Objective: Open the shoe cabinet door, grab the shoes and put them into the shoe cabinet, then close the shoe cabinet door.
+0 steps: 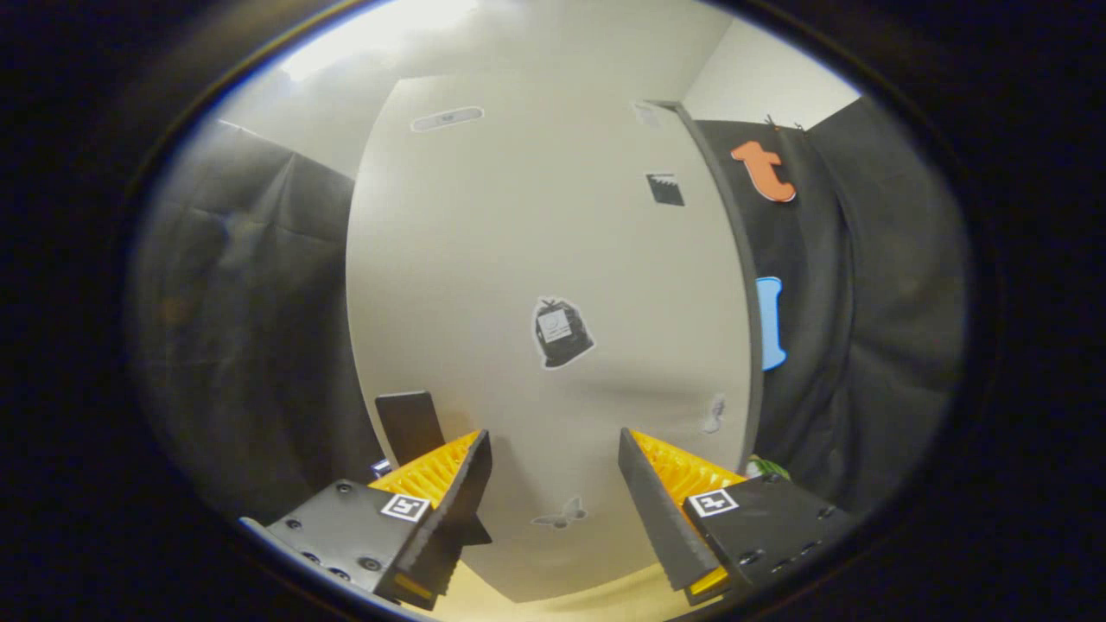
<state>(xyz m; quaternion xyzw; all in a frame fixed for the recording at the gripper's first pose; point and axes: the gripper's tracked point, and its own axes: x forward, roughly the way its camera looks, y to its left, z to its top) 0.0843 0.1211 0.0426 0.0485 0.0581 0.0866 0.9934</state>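
**Gripper faced the cabinet door, nothing yet in its grasp**

The gripper (pixel 555 484) stood with its fingers spread wide and empty, low in the frame. Beyond them the shoe cabinet door (pixel 518 285) filled the centre — a pale panel with stickers (a dark bag-shaped one (pixel 562 333) mid-panel). A dark handle-like tab (pixel 409 425) sat just above the left finger; whether it was the door's pull, I could not tell. The door appeared shut or nearly so, so by my reading the shoes' placing and the closing lay ahead.

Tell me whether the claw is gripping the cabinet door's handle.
No: the claw is open, its fingers apart and holding nothing, in front of the cabinet door.
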